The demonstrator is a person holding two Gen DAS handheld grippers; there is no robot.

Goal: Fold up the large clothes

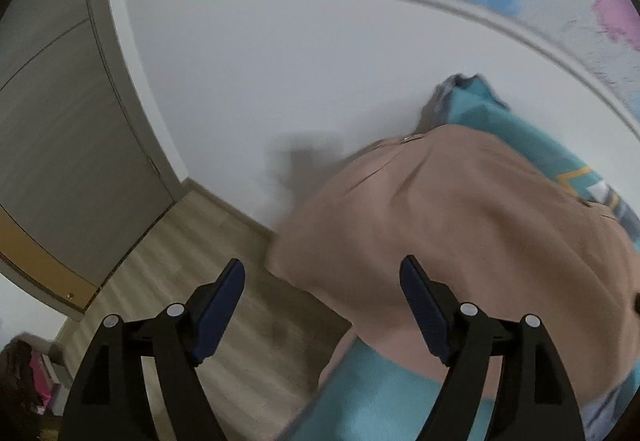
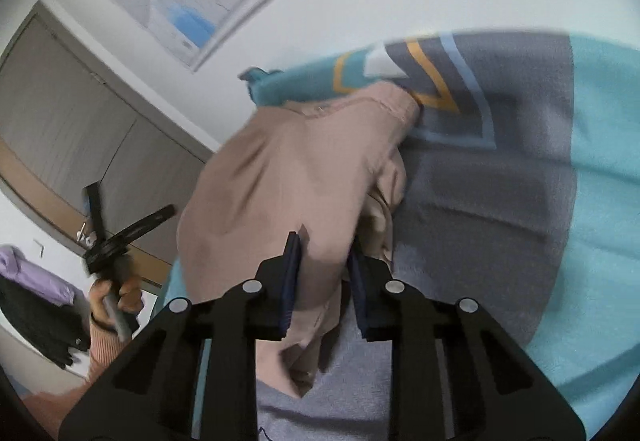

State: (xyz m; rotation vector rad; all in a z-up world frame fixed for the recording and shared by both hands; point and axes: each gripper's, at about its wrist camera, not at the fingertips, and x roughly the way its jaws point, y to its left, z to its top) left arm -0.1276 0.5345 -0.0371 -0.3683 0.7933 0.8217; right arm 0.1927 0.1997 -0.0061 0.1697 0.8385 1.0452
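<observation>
Right gripper point(image 2: 325, 273) pinching the near fold of a tan garment point(image 2: 296, 177), bunched ahead on a teal blanket point(image 2: 600, 145). Left gripper point(image 1: 322, 305) wide, empty, off the garment's left edge, over wooden floor point(image 1: 208, 265). Beyond, white wall point(image 1: 240, 61).

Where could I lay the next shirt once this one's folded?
Free: grey and teal blanket right of the tan garment. Crowded: the blanket's left edge, where that garment overhangs toward the wood floor.
</observation>
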